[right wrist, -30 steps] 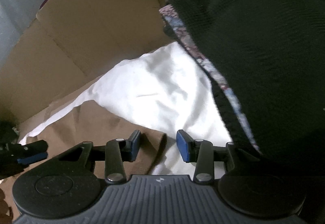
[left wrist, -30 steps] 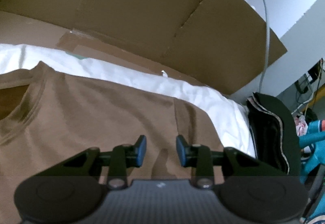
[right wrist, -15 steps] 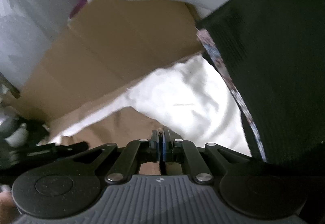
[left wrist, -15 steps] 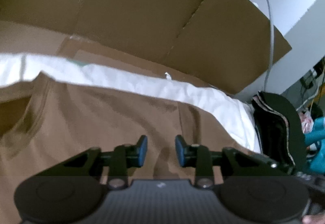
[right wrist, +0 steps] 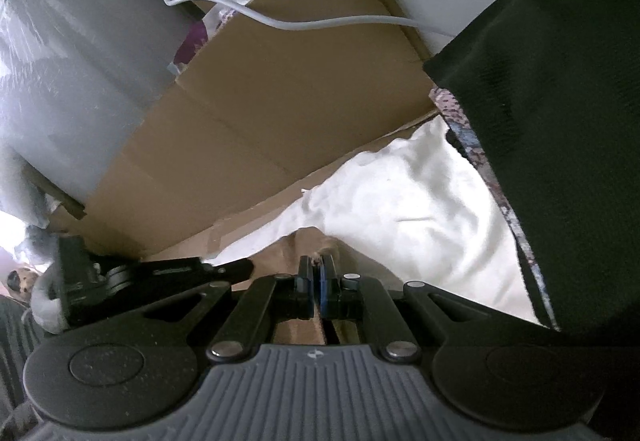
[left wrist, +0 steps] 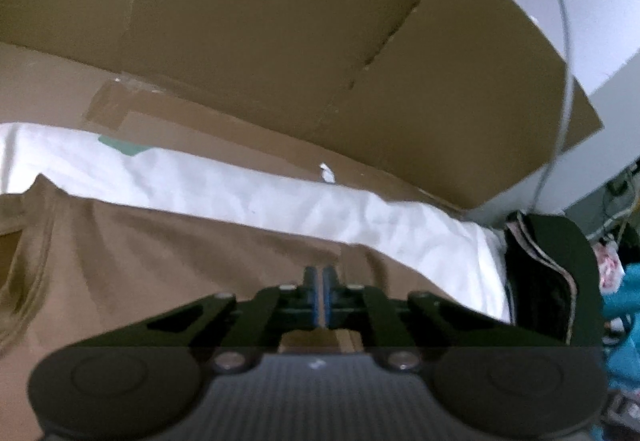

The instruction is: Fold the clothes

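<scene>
left tongs [left wrist: 319, 291] pinching brown shirt [left wrist: 160, 265] | right tongs [right wrist: 316, 283] pinching its sleeve edge

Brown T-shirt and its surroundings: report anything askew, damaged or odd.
Nothing looks damaged. The brown T-shirt lies wrinkled on the white sheet, pinched by the left gripper and right gripper. A grey cable trails loosely across the cardboard box.

The left gripper [left wrist: 319, 291] has its jaws pressed together, blue pads nearly meeting, pinching brown cloth. The right gripper [right wrist: 316, 283] is likewise clamped, a thin fold of cloth caught between its pads. In the right wrist view, the left gripper [right wrist: 160, 277] reaches in from the left, just beside the right one.
</scene>
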Available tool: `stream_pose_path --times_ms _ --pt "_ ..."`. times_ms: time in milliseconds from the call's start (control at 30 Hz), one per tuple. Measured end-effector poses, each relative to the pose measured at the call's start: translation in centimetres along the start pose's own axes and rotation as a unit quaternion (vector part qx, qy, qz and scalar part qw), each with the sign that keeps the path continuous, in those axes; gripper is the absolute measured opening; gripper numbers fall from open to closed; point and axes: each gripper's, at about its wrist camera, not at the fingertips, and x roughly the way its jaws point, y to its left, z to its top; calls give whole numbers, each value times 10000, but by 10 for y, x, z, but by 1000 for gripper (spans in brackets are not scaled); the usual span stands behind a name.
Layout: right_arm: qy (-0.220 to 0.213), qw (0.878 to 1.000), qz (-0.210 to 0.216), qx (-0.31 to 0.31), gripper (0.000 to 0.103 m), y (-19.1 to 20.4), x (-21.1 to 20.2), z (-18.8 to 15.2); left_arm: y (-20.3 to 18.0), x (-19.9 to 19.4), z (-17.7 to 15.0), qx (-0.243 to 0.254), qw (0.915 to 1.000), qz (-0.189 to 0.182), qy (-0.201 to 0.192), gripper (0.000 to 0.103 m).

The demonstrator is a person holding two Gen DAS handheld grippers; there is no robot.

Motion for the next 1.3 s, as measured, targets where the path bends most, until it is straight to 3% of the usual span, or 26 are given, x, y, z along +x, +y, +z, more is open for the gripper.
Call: stream_pose_path --times_ms 133,567,1300 --pt "17 9998 198 89 0 6 -4 2 1 10 5 -275 9993 -256 39 1" --pt "221 9949 907 381 0 28 -3 -4 -4 46 12 -265 9993 -176 203 1" --pt "547 9884 1265 633 0 57 22 -22 21 53 7 -946 9945 -386 230 3"
